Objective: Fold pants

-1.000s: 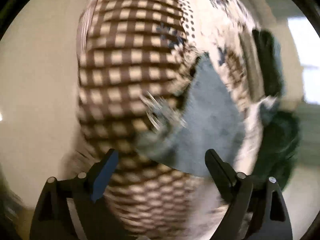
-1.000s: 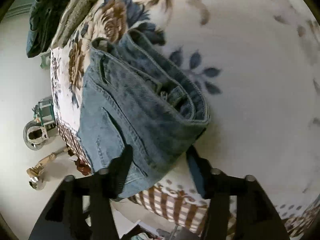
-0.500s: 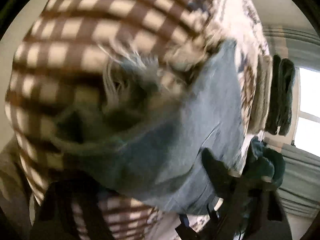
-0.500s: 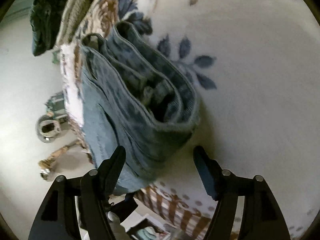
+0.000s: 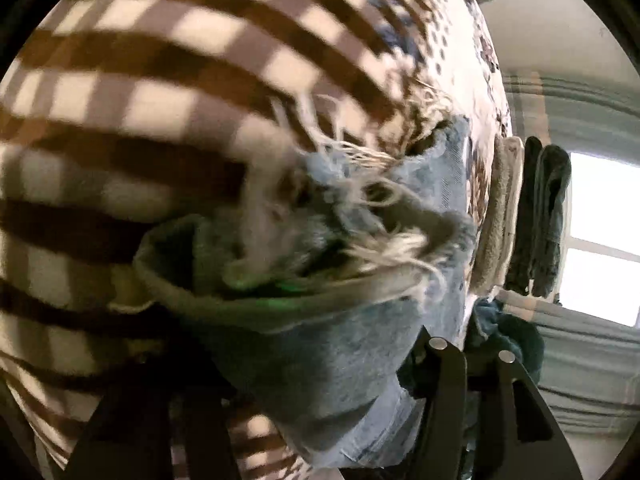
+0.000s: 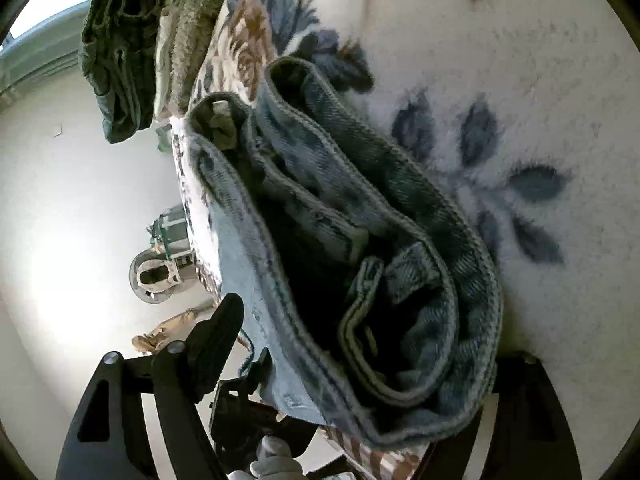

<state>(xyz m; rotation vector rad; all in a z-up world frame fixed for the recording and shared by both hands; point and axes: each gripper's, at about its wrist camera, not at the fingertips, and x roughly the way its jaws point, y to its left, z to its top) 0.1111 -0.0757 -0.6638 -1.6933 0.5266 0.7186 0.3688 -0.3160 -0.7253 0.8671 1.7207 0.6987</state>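
Observation:
The folded light-blue jeans (image 6: 340,248) lie on a floral blanket (image 6: 520,100), waistband end toward the right wrist camera. My right gripper (image 6: 360,344) is open, its fingers spread on either side of the waistband end, with the denim between them. In the left wrist view the frayed hem end of the jeans (image 5: 320,300) fills the space between the fingers of my left gripper (image 5: 304,364). Its right finger (image 5: 440,360) shows beside the denim; the left finger is dark and mostly hidden. The picture is blurred there.
The blanket's brown checked border (image 5: 160,80) hangs over the edge. Folded dark green and beige garments (image 6: 132,40) lie stacked further along the blanket. A window (image 5: 600,240) is behind. Small objects (image 6: 160,272) stand on the pale floor below the edge.
Both grippers have moved in toward the jeans. The left one swung close to the frayed hem end; the right one now has the waistband end between its open fingers.

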